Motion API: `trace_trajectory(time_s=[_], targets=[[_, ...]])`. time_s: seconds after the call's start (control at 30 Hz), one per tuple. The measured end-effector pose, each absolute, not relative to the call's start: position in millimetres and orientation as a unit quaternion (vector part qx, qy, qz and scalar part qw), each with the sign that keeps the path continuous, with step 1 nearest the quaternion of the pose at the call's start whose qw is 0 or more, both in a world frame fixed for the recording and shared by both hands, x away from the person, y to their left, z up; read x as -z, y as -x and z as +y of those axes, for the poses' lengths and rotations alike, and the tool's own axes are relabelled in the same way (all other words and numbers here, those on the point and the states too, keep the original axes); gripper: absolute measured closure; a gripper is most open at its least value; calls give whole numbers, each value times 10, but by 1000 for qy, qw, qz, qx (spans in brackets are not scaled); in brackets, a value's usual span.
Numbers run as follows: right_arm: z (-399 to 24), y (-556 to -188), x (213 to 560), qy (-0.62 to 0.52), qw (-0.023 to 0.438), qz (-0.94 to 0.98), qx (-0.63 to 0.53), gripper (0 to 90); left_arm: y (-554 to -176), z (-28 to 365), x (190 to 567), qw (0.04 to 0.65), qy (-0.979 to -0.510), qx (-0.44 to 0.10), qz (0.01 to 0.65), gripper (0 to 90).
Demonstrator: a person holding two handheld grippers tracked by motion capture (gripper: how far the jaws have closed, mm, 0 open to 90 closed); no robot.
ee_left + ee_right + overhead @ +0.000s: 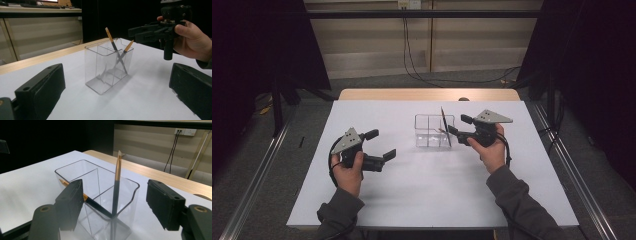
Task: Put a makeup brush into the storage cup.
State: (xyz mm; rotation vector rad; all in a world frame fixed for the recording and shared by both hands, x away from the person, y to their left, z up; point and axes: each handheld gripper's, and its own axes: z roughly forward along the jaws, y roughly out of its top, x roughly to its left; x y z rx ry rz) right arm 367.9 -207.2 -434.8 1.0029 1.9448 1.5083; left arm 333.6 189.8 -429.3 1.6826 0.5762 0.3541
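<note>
A clear plastic organiser [432, 131] with several compartments stands near the middle of a white table [422, 195]. Two slim brushes lean crossed in its right-hand compartment: one [116, 183] stands nearly upright, the other [86, 198] tilts low across it.

The right gripper [457, 126] is held just right of the organiser, jaws apart with nothing between the pads; the upright brush rises between them, untouched. The left gripper [382, 145] hovers well to the left, near the person, jaws wide apart and empty.

The brushes look light, thin and stiff, with smooth handles that could slip or pivot. The upper, tan part of the handle, above the rim, seems the best place to pinch. The organiser looks light and easily tipped.
</note>
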Motion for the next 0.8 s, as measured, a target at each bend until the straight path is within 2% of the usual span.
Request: trace_trajectory(time_s=[0.37,0.8], targets=[[-2159,-3591,4360,-364,246,711,-549,239,-3326,1880,4298,618,-731,-149,248,1],[-2212,-3508,4344,-358,249,715,-546,214,-3323,1872,4287,615,-733,-154,246,1]])
